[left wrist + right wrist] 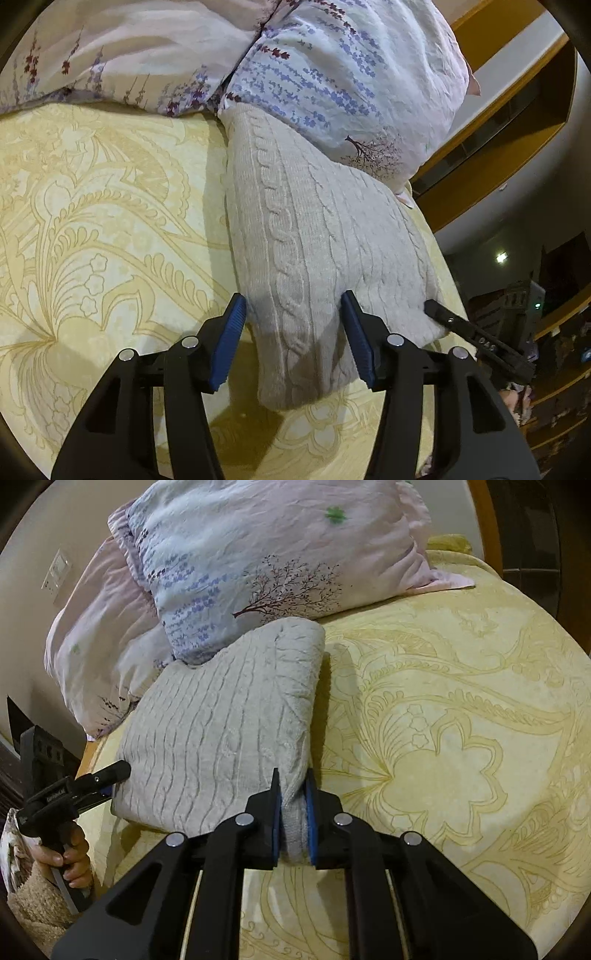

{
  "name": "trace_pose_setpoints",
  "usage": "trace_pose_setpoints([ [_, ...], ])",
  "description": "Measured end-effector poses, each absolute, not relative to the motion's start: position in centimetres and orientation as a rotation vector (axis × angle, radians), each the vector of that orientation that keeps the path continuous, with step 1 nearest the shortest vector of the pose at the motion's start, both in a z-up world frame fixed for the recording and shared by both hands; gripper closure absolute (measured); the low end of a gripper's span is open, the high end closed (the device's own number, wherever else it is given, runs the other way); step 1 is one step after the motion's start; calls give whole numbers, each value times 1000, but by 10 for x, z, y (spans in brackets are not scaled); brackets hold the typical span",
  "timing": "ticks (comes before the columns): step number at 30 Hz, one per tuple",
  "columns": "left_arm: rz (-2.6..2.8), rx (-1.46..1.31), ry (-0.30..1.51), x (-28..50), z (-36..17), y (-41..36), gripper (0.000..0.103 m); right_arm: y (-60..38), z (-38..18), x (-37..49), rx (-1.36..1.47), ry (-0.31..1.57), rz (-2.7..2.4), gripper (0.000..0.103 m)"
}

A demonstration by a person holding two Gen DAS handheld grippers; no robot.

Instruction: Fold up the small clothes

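A folded cream cable-knit sweater [314,236] lies on the yellow patterned bedspread [103,229], its far end against a floral pillow [332,74]. My left gripper [293,310] is open, its blue pads either side of the sweater's near corner. My right gripper [291,794] is shut on the sweater's near right edge [229,716]. The right gripper also shows in the left wrist view [458,325] at the sweater's right side. The left gripper shows in the right wrist view [110,771] at the sweater's left corner, held by a hand.
Two floral pillows [258,554] are piled at the head of the bed. A wooden headboard [509,122] stands to the right. The bed edge [92,753] drops off at the left. Bare bedspread [461,738] spreads to the right.
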State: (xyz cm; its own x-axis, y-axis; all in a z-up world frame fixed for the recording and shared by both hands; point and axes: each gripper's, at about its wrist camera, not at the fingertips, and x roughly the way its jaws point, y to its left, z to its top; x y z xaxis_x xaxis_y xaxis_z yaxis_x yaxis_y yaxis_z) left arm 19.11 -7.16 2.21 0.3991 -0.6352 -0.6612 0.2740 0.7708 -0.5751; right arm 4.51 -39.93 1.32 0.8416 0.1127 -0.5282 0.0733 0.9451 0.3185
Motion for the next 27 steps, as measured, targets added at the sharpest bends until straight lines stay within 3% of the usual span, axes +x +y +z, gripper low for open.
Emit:
trace_pose_setpoints([
  [3,-609,-445,985,198,32,-58,39,-402,26,45,348,584,33,71],
  [5,-589,-451,962,214,40,-49,28,-410,40,47,380,542,57,45],
  [6,-590,-460,968,223,41,-47,28,-417,48,49,407,517,67,40],
  [13,-529,-577,1041,302,26,-44,27,-468,66,139,631,591,114,38],
  [19,-527,-620,1105,340,6,-59,28,-475,48,197,724,684,197,40],
  [21,-533,-640,1097,345,3,-62,30,-471,45,207,711,699,219,56],
  [22,-545,-654,1091,347,2,-63,42,-469,44,211,707,703,224,70],
  [23,-566,-673,1087,350,1,-64,54,-467,43,212,695,694,226,76],
  [24,-576,-683,1088,351,-1,-66,60,-465,46,210,674,676,226,79],
  [25,-576,-679,1081,351,0,-67,71,-463,49,207,657,657,232,89],
  [27,-583,-654,1068,351,2,-71,86,-458,60,195,610,598,244,91],
])
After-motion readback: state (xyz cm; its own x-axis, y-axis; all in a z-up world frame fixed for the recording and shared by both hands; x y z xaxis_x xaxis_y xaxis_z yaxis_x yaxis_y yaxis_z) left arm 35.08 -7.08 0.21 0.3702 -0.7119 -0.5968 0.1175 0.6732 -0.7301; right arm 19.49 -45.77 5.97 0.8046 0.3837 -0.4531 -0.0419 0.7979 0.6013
